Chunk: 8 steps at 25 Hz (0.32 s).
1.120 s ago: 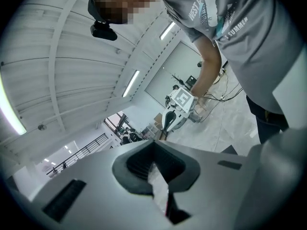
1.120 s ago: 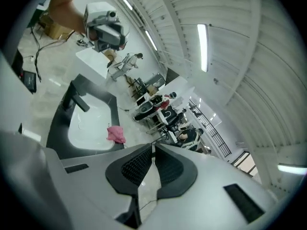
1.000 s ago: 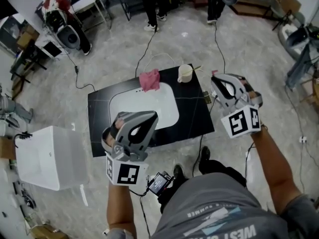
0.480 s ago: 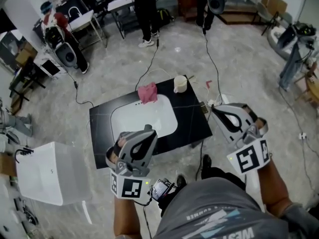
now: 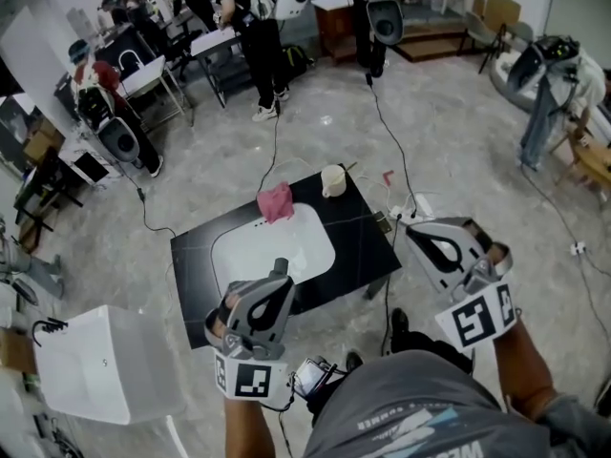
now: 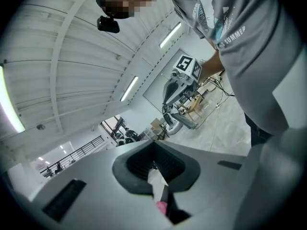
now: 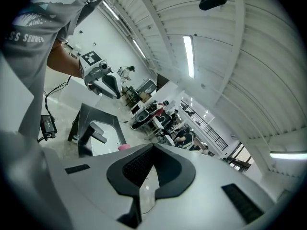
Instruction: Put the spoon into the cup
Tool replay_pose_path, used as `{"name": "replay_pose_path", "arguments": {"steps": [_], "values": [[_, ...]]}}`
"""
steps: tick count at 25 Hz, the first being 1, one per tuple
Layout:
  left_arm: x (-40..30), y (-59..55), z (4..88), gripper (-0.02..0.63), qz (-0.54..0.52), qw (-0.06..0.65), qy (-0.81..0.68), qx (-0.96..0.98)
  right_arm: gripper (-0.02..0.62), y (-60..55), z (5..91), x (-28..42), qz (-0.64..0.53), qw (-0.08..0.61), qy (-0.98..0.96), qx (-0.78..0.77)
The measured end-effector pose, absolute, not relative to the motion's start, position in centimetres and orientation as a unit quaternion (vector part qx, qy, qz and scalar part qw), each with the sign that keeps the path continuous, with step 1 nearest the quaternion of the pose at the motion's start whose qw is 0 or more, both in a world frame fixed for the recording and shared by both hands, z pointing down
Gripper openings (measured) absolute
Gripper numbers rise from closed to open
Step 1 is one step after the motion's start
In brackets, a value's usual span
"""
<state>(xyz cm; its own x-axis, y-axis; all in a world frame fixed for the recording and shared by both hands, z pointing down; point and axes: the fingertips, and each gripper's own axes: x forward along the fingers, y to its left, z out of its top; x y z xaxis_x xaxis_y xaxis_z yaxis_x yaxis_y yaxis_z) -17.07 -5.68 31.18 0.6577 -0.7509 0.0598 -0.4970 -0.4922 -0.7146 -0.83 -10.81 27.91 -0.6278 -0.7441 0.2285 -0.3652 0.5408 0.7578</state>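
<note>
A cream cup (image 5: 332, 180) stands at the far right corner of the black table (image 5: 368, 246). A thin spoon handle (image 5: 347, 168) sticks out of it. Both grippers hover off the table's near edge, close to the person's body and far from the cup. The left gripper (image 5: 279, 269) is over the near edge with its jaws together and nothing in them. Right of the table, over the floor, the right gripper (image 5: 412, 231) is shut and empty. From the right gripper view I see the left gripper (image 7: 103, 80) and the table (image 7: 79, 116).
A white sink basin (image 5: 272, 246) is set into the table, with a pink cloth (image 5: 275, 202) at its far rim. A power strip and cables (image 5: 406, 213) lie on the floor at the right. A white box (image 5: 81, 370) stands at lower left. People and desks fill the back.
Both grippers have drawn back from the table toward the person. The right one has left the cup's corner and now hangs over the floor. The table looks smaller and farther off.
</note>
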Motion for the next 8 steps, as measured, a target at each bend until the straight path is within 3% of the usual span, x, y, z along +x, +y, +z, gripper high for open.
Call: {"name": "replay_pose_path", "arguments": {"steps": [8], "values": [[-17.52, -4.64, 32.08, -0.002, -0.18, 0.336, 0.364, -0.85, 0.029, -9.72, 28.54, -0.52, -0.337, 0.283, -0.828, 0.346]]}}
